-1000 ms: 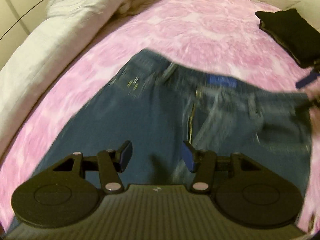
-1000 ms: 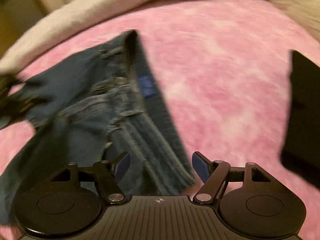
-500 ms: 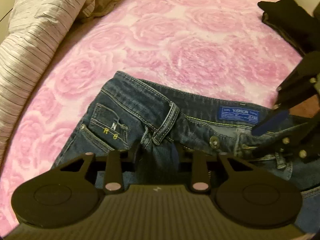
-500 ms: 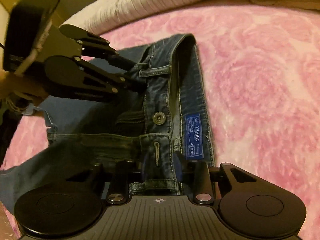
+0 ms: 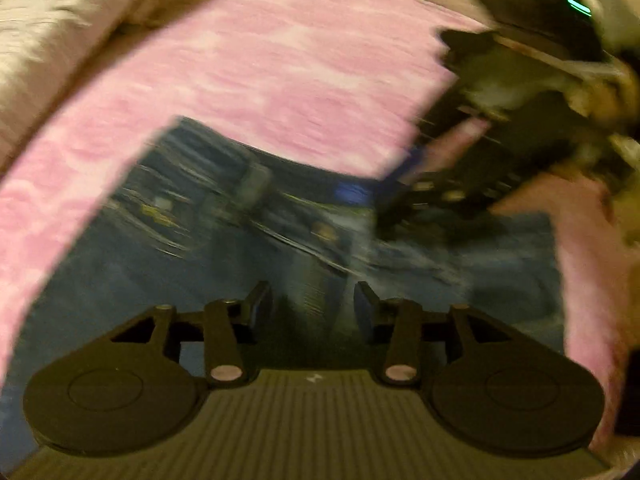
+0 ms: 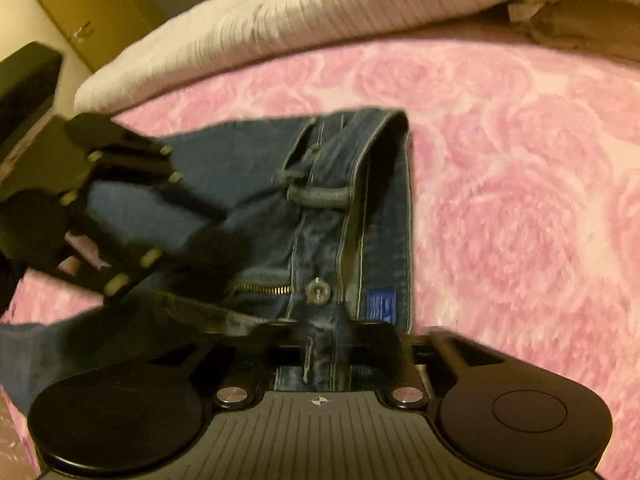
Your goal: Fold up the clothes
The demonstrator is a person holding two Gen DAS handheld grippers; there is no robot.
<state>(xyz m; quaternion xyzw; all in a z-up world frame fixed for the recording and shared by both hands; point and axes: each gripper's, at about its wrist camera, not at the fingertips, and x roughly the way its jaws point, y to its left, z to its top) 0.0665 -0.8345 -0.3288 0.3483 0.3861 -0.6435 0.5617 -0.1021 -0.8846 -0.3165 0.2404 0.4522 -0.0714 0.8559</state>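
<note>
Blue jeans point(image 5: 168, 264) lie on the pink rose bedspread point(image 5: 300, 80), waistband away from me and fly unzipped. My left gripper point(image 5: 312, 304) hangs over the denim below the waistband. Its jaws are opening and a raised fold of denim stands loosely between the pads, untouched. The view is blurred. My right gripper point(image 6: 324, 344) holds the jeans point(image 6: 248, 176) at the waistband beside the button and blue label; its jaws are opening, with denim still filling the gap. Each gripper shows in the other's view: the right gripper point(image 5: 400, 196) on the right, the left gripper point(image 6: 216, 236) on the left.
A white striped quilt point(image 6: 280, 20) is bunched along the far edge of the bedspread point(image 6: 520, 200), with a brown pillow point(image 6: 580, 20) beside it. A yellow cupboard door point(image 6: 100, 0) stands behind the bed. Bare pink bedspread stretches to the right of the jeans.
A second ago both grippers were open above the jeans. Half a second ago both had closed on the waistband. Now the left jaws have spread apart and that view is blurred by motion.
</note>
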